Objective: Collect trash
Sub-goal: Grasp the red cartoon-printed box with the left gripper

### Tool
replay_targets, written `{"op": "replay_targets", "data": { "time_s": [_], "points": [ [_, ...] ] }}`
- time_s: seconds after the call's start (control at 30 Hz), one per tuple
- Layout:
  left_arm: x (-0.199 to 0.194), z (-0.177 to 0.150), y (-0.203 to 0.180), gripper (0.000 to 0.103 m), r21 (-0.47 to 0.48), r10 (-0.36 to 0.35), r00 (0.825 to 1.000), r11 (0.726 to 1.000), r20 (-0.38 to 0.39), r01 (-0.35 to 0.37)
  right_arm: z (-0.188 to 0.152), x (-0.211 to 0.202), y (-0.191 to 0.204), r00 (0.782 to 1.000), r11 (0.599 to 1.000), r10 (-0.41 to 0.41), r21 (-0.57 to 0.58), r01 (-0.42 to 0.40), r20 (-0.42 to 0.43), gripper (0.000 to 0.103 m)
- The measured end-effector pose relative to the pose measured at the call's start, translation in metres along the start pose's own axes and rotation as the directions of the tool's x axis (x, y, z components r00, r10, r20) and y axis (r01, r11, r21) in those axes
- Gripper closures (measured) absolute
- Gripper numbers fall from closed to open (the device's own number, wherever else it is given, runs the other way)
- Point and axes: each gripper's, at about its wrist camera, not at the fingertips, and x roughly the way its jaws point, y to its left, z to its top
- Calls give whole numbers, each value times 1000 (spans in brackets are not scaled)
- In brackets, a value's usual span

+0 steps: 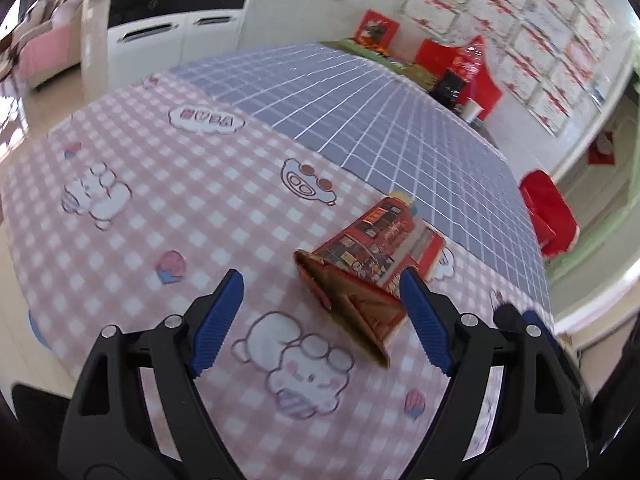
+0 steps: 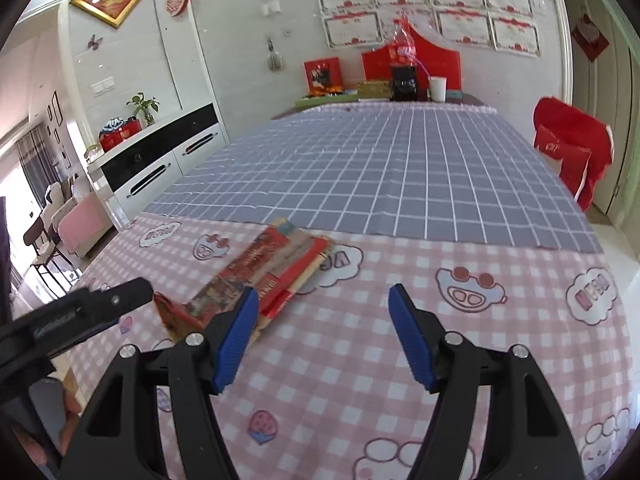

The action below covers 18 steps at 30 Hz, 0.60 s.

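Two open grippers close in on one flattened carton.
Both the left gripper (image 1: 320, 320) and right gripper (image 2: 320, 336) stand apart, holding nothing. The carton (image 1: 372, 260), red, printed and crushed flat, lies right of centre in the left view on the pink checked tablecloth (image 1: 140, 220); being so flat, it could slide away from the jaws.

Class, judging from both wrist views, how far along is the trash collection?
Done: nothing visibly collected. In hand: nothing; the left gripper and right gripper are open beside the flattened red carton, which lies on the pink checked cloth. Left: grasp it and bin it; no bin shows.
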Motion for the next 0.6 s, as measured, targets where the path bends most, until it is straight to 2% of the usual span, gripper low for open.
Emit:
{"op": "replay_targets", "data": {
  "time_s": [0.07, 0.33, 0.4, 0.43, 0.47, 0.5, 0.57, 0.6],
  "points": [
    [11, 1, -4, 24, -25, 1, 1000, 1000, -17, -1, 1, 7, -6, 1000, 1000, 3, 9, -3, -13, 37],
    [45, -3, -14, 24, -10, 33, 996, 999, -88, -34, 8, 29, -11, 996, 996, 67, 58, -64, -53, 37],
    [50, -4, -11, 34, -6, 34, 995, 999, -95, -34, 8, 35, -11, 993, 993, 94, 72, -89, -69, 37],
    [50, -4, -11, 44, 5, 45, 995, 999, -85, -45, 8, 37, -10, 992, 992, 105, 79, -99, -76, 37],
    [51, -4, -10, 65, 11, 42, 995, 999, -90, -41, 7, 42, -10, 989, 990, 122, 89, -114, -85, 37],
    [53, -3, -9, 67, 8, 27, 994, 1000, -106, -27, 7, 44, -9, 987, 987, 134, 97, -125, -91, 37],
    [53, -3, -4, 81, 8, 27, 994, 1000, -102, -26, 5, 50, -8, 981, 982, 161, 120, -149, -105, 37],
    [53, -3, 1, 83, -12, 3, 995, 1000, -100, -4, 4, 54, -7, 979, 979, 171, 129, -156, -112, 37]
  ]
}}
